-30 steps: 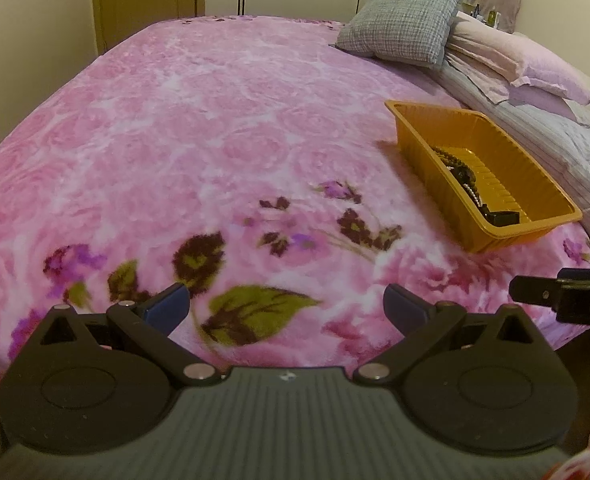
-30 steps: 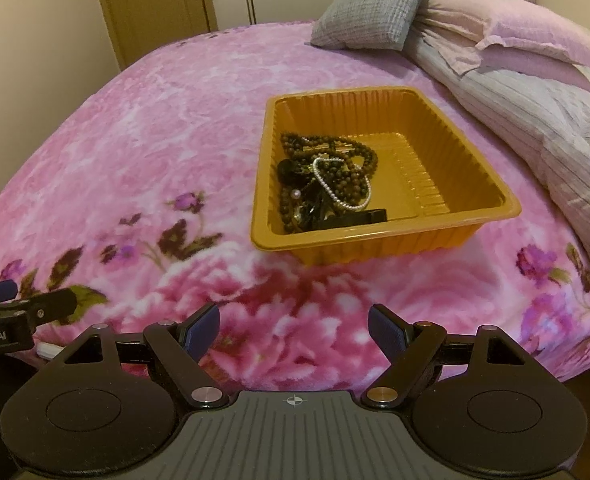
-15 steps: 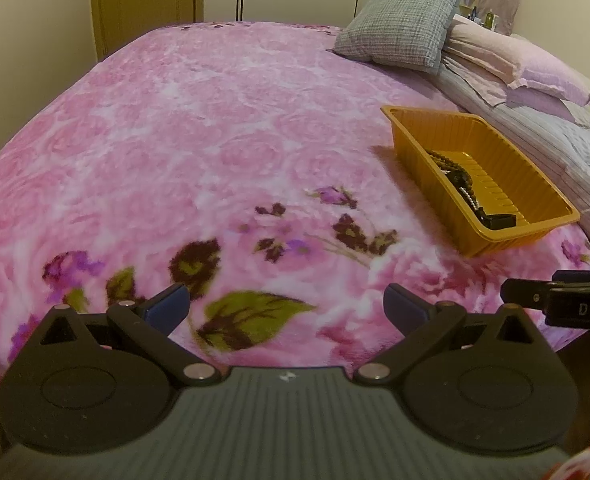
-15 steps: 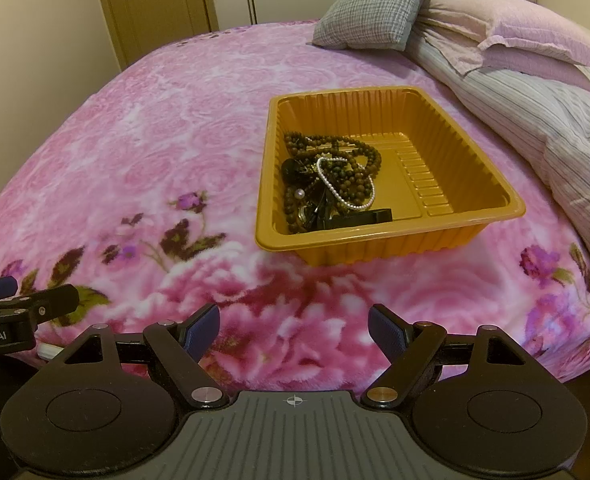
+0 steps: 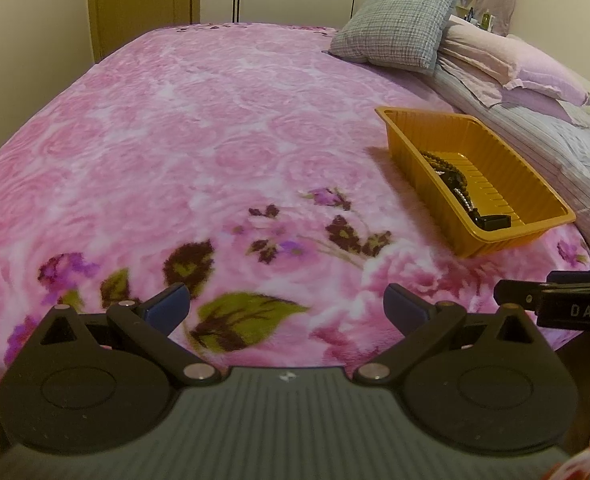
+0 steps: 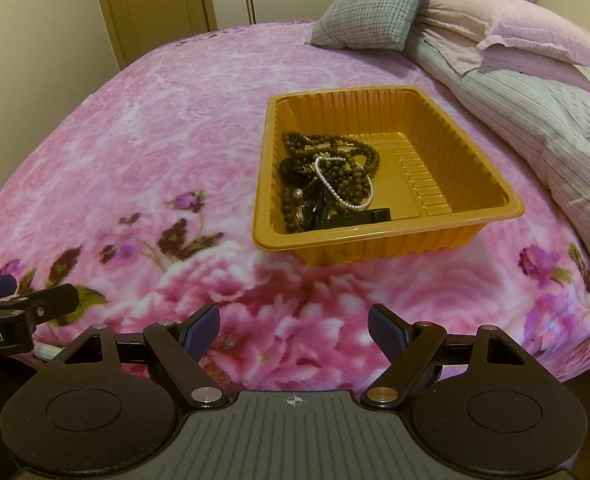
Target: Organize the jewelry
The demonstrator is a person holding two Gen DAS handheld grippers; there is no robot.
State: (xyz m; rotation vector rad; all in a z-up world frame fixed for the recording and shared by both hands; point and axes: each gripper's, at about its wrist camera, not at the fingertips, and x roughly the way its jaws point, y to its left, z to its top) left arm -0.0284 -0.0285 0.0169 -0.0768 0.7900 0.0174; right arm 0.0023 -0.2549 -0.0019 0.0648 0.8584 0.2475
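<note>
your right tongs (image 6: pixel 293 326) stand wide with nothing between them, low at the near edge of the bed (image 6: pixel 135 152). the tray (image 6: pixel 471 216) sits on the blanket just ahead of them. from this view you look right down into it: the jewelry (image 6: pixel 327 178) is piled in the left half, with brown beads, a white pearl string (image 6: pixel 345 188) on top, and a black flat piece at the near wall. the right half of the tray floor is bare.

your left tongs (image 5: pixel 285 304) are wide too, and hold nothing. from here the tray (image 5: pixel 535 184) is ahead and off to the right, seen from the side, so its near wall hides most of the jewelry (image 5: pixel 451 178); only a thin line of beads shows.

the left view shows the side of your right tongs with the letters "das". the right view shows your left tongs with "obot.ai".

a grey pillow (image 6: pixel 371 4) lies far ahead, past the tray.
</note>
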